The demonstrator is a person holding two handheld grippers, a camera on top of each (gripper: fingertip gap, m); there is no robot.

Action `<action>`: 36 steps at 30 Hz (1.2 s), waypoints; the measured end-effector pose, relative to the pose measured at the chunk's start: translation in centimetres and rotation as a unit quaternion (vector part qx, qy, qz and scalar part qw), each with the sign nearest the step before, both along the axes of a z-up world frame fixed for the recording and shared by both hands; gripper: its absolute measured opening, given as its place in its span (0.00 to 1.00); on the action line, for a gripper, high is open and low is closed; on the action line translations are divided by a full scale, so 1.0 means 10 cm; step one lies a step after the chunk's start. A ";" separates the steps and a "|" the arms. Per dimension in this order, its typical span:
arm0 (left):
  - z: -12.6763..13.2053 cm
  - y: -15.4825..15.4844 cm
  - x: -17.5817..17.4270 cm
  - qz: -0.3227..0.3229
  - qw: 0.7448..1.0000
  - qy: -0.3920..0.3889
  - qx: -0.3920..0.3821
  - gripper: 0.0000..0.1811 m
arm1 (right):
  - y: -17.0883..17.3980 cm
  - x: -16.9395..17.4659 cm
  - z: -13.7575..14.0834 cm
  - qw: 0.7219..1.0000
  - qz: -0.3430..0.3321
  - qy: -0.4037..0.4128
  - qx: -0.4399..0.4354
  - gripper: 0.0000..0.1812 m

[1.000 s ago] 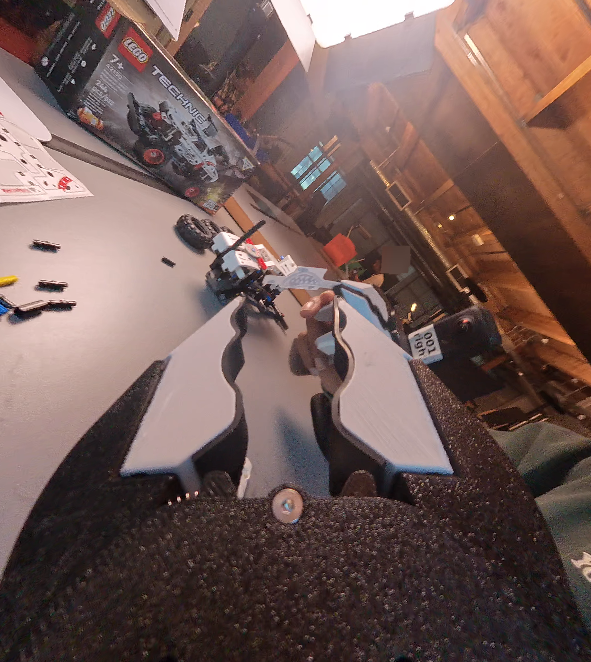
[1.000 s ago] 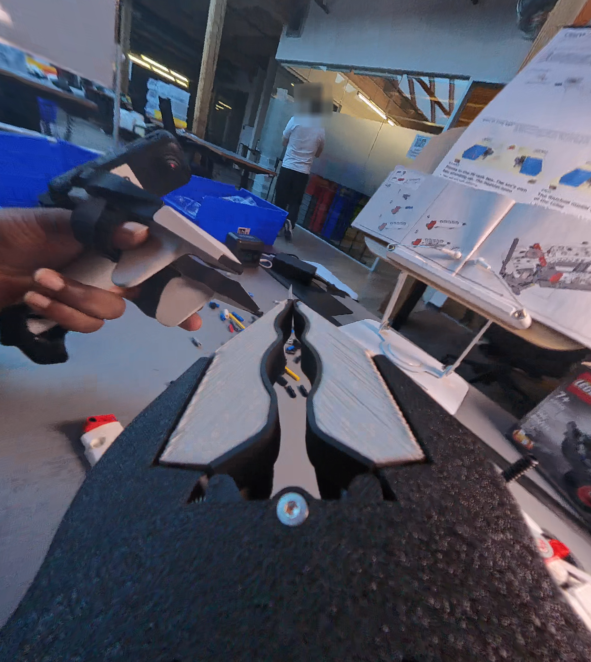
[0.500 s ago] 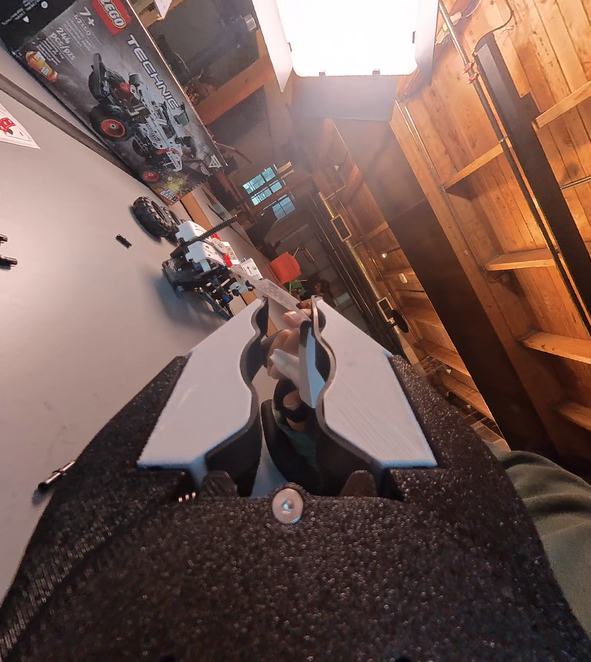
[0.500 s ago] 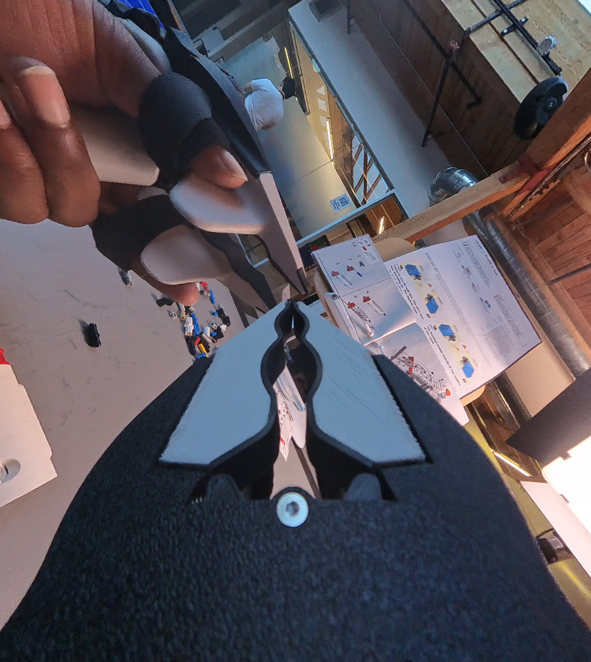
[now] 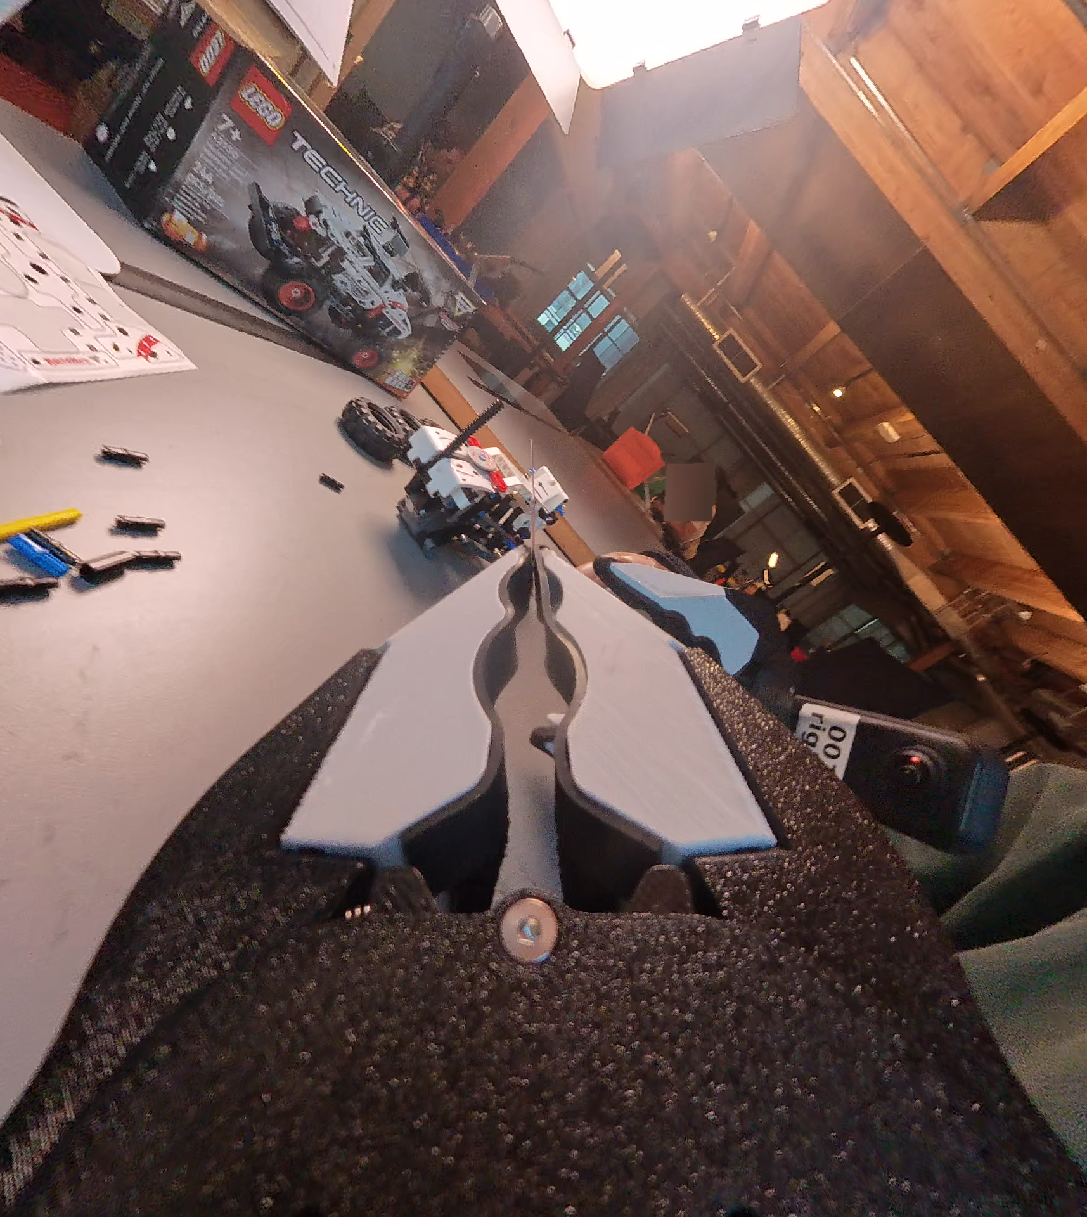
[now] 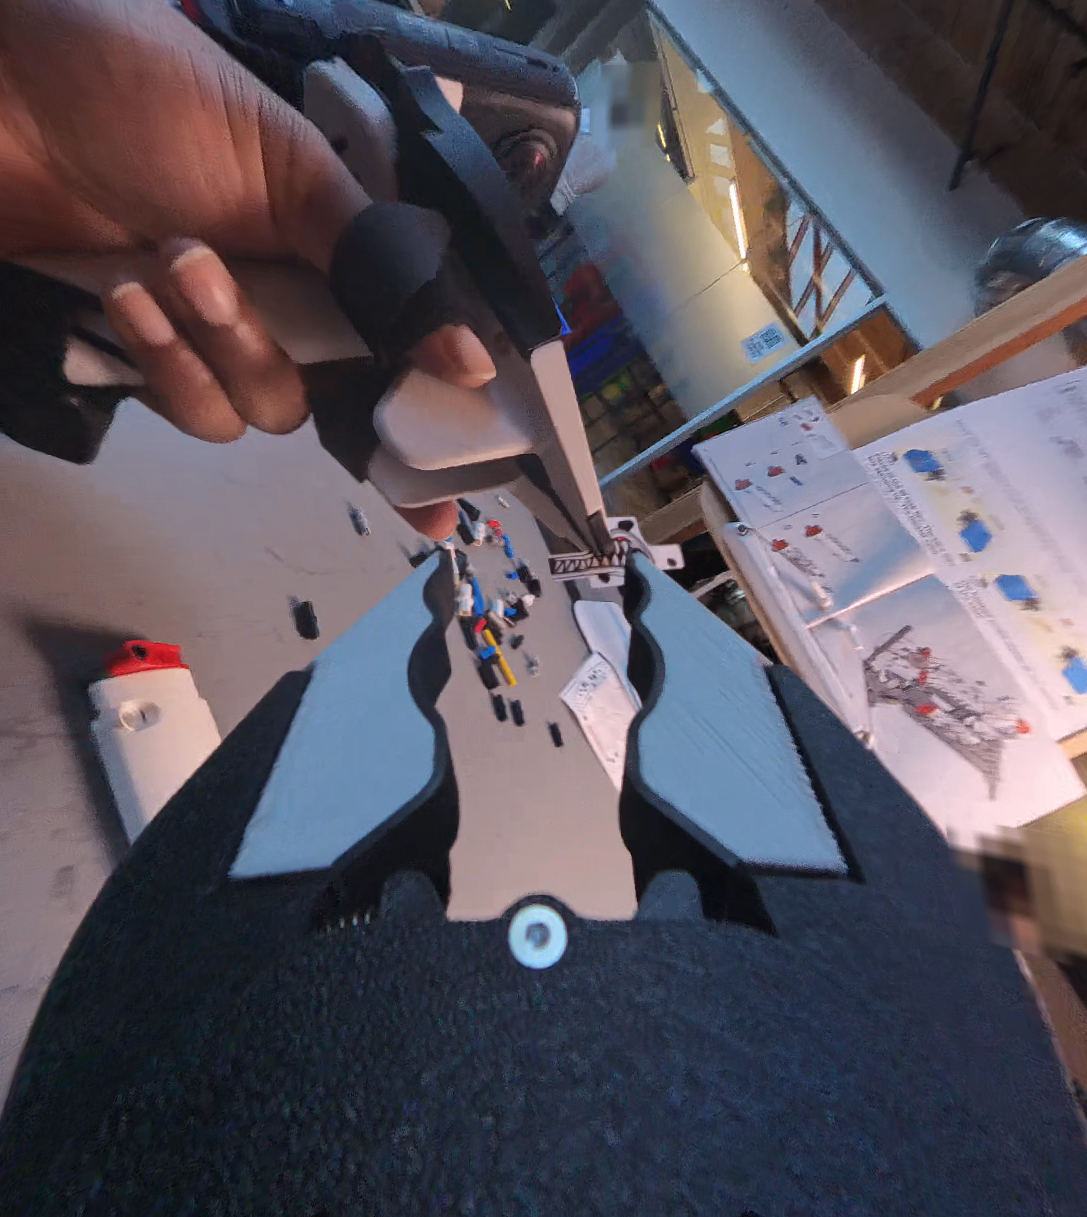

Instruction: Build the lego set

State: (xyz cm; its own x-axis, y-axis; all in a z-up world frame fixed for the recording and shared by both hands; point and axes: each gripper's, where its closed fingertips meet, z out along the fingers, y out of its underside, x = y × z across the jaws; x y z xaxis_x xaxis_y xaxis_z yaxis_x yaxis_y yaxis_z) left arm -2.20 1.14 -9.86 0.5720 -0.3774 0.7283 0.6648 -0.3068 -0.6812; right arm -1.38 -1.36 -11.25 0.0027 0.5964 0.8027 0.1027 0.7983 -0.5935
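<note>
Above the table (image 5: pixel 211 658), left hand-held gripper (image 5: pixel 535 560) pinches a sticker (image 6: pixel 583 565); right hand-held gripper (image 6: pixel 537 566) gapes wide.

Grey bench (image 5: pixel 132 691). Grey gripper fingers (image 6: pixel 356 737) with black edging on speckled black bodies. Sticker (image 6: pixel 586 565) white with black zigzag pattern. Loose pieces (image 5: pixel 14 546) near the bench's left edge: yellow, blue, red, black. Half-built model (image 5: pixel 468 500) white, black, red dots. Tyres (image 5: pixel 372 428) black. Box (image 5: pixel 277 217) dark, red logo. Panel piece (image 6: pixel 145 724) white, red top.
</note>
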 end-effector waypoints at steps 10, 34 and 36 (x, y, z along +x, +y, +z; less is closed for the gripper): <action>-0.18 -0.28 0.25 -0.153 0.955 0.255 -0.020 0.00 | 0.06 0.28 0.18 0.871 0.158 -0.119 -0.450 0.17; -0.40 -0.35 0.48 -0.213 0.938 0.271 -0.044 0.00 | 0.09 0.37 -0.09 0.847 0.168 -0.178 -0.473 0.00; -0.37 -0.33 0.45 -0.202 0.941 0.269 -0.041 0.00 | 0.10 0.36 -0.06 0.846 0.169 -0.171 -0.476 0.00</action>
